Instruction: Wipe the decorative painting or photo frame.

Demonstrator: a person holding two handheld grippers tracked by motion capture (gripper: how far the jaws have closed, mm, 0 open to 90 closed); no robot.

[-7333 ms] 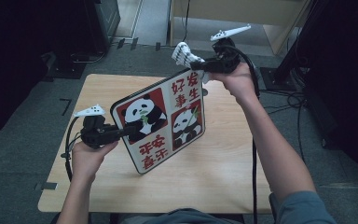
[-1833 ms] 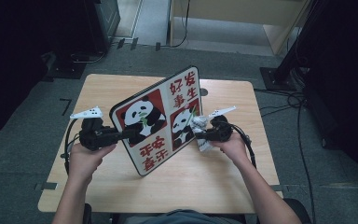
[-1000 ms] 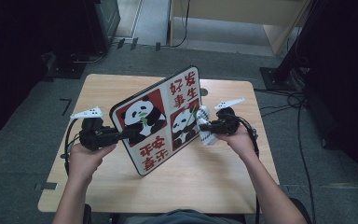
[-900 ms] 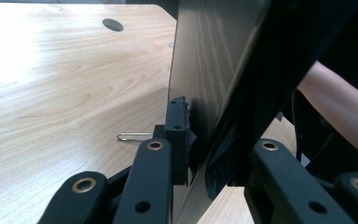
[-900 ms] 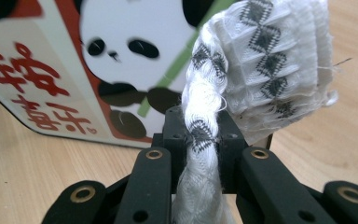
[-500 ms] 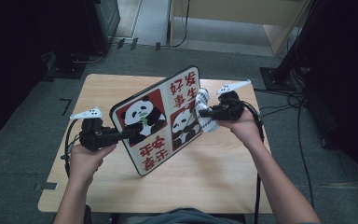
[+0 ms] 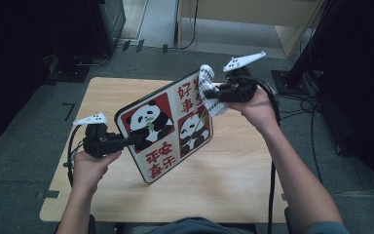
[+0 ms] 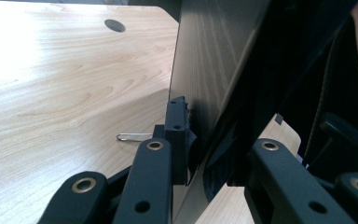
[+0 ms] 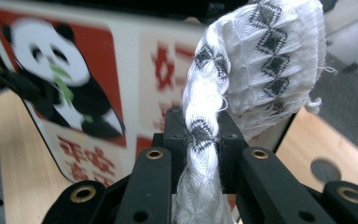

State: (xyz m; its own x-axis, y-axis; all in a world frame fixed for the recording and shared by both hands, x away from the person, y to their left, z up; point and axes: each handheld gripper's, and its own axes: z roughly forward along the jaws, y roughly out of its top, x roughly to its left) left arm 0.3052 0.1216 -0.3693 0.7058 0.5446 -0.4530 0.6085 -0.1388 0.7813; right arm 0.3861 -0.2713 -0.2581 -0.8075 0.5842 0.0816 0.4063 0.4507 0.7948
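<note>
Board: panda board [image 7: 168,129] stands tilted on its lower edge over the middle of the wooden table [image 7: 238,180], printed face toward the near side, top right corner farthest from the person.
Board, left edge: clamped between the jaws of the left gripper [image 7: 135,140]; in the left gripper view the pads close on the thin edge of the board [image 8: 200,70], plain back to the left.
Cloth: white cloth with black diamond pattern [image 7: 208,90], bunched, lying against the upper right part of the printed face, beside the red characters.
Cloth, grip: jaws of the right gripper [image 7: 213,92] together on a twisted neck of the cloth [image 9: 205,135]; the bulk of it bulges beyond the pads.
Step in hand: judged to be wiping the printed face, one gripper steadying, the other working the cloth near the top corner.
Progress: cannot tell how much of the face is covered.
Next move calls for: keeping the cloth pressed flat to the face while sweeping, and a firm hold at the left edge so the board does not swing or slide.
Risk: cloth slipping off the top edge.
</note>
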